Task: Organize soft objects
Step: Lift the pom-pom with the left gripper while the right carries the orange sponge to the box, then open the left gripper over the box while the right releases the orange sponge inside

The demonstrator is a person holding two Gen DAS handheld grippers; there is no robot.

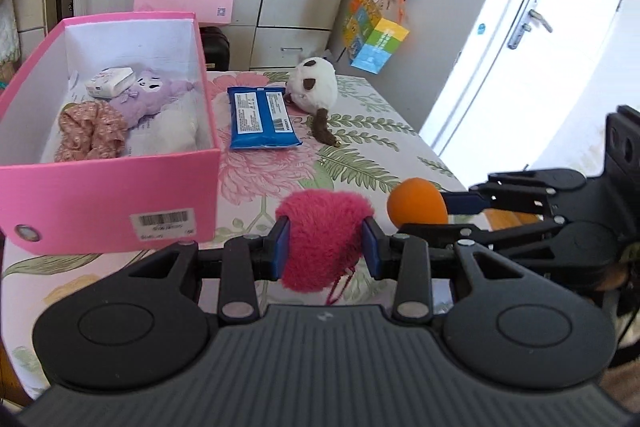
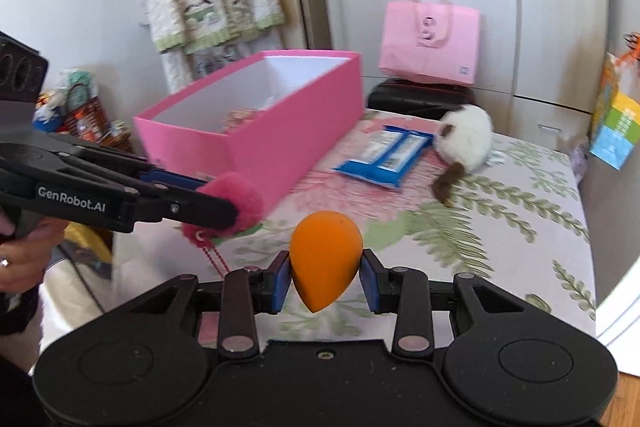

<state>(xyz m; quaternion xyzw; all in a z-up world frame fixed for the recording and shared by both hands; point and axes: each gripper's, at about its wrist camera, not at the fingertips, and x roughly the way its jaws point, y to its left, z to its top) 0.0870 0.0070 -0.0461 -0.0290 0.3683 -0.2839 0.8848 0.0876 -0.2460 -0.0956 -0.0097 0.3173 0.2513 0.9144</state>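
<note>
The left gripper (image 1: pixel 325 243) is clamping a fuzzy magenta pompom (image 1: pixel 322 239) between its blue pads, holding it above the floral bedspread (image 1: pixel 360 147), just beside the near right corner of the pink box (image 1: pixel 108 195). The right gripper (image 2: pixel 325 277) is pinching an orange egg-shaped sponge (image 2: pixel 325 259), pointed end toward the camera, also lifted over the bed. Inside the box are lying a purple plush toy (image 1: pixel 148 95), a floral scrunchie (image 1: pixel 90 131) and a small white tissue pack (image 1: pixel 110 82). Beyond the box, a blue wipes packet (image 1: pixel 262 117) is resting flat, with a white-and-brown plush animal (image 1: pixel 314 87) just beside its far right corner.
</note>
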